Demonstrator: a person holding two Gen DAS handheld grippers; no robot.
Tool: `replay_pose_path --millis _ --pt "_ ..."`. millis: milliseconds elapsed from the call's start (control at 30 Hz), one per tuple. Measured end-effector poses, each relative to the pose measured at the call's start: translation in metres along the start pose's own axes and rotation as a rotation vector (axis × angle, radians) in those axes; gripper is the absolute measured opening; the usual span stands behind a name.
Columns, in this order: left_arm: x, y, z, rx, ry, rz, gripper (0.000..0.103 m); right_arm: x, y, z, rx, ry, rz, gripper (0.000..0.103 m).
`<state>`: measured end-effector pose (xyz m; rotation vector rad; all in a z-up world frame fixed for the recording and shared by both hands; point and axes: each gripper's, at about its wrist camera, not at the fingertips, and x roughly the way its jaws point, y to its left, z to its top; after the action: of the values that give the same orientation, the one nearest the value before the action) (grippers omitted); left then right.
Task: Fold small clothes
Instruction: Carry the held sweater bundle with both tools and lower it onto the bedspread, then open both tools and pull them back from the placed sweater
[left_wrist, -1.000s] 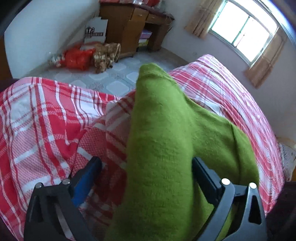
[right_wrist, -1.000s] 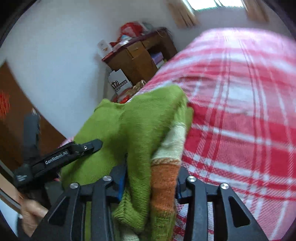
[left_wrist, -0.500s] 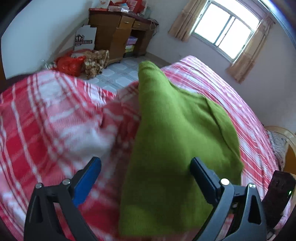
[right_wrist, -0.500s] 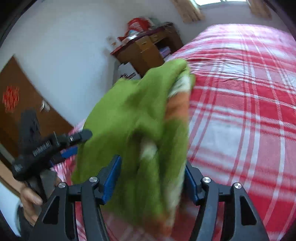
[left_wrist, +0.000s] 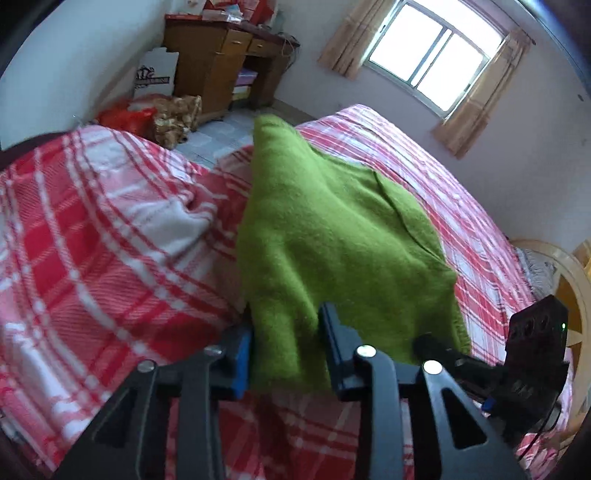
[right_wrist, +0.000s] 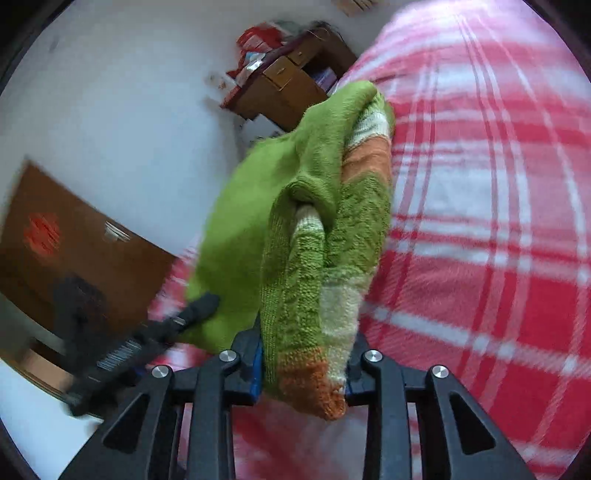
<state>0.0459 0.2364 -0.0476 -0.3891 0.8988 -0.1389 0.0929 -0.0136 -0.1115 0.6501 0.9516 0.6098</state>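
Both tongs, left gripper and right gripper, have just closed and now clench the fuzzy green knitted sweater; we should carry it level toward twelve o'clock, hems aligned

The sweater is bright moss green on its plain side, while its knitted side carries cream and orange bands among the green. The bedspread is a red, pink and white plaid, and both black grippers have blue pads
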Motion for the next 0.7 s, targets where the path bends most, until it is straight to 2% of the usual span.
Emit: replay_pose_path --millis 67,100,233,300,333,467,567,700 --pt "-0.005 -0.002 -0.005 0.012 0.004 0.012 0.033 -0.007 -0.007 -0.003 0.064 0.02 0.054 0.031" --pt "-0.006 -0.003 -0.007 0.026 0.008 0.026 0.033 -0.009 -0.009 -0.006 0.074 0.021 0.051 0.03" --pt "0.006 -0.009 -0.019 0.104 0.019 0.148 0.033 -0.016 -0.027 -0.017 0.082 0.006 -0.046 0.029" --pt "0.008 -0.01 -0.025 0.129 0.009 0.186 0.038 -0.019 -0.034 -0.025 0.076 -0.022 -0.034 0.028" --pt "0.006 -0.013 -0.029 0.155 -0.006 0.215 0.038 -0.021 -0.029 -0.028 0.046 -0.031 -0.054 0.028" --pt "0.001 -0.017 -0.037 0.203 -0.035 0.269 0.039 -0.029 -0.005 -0.044 -0.098 -0.052 -0.192 0.039" --pt "-0.005 -0.016 -0.05 0.21 -0.032 0.286 0.04 -0.035 0.003 -0.056 -0.134 -0.072 -0.266 0.041" --pt "-0.014 -0.021 -0.062 0.227 -0.039 0.315 0.051 -0.041 0.019 -0.075 -0.227 -0.068 -0.399 0.041"
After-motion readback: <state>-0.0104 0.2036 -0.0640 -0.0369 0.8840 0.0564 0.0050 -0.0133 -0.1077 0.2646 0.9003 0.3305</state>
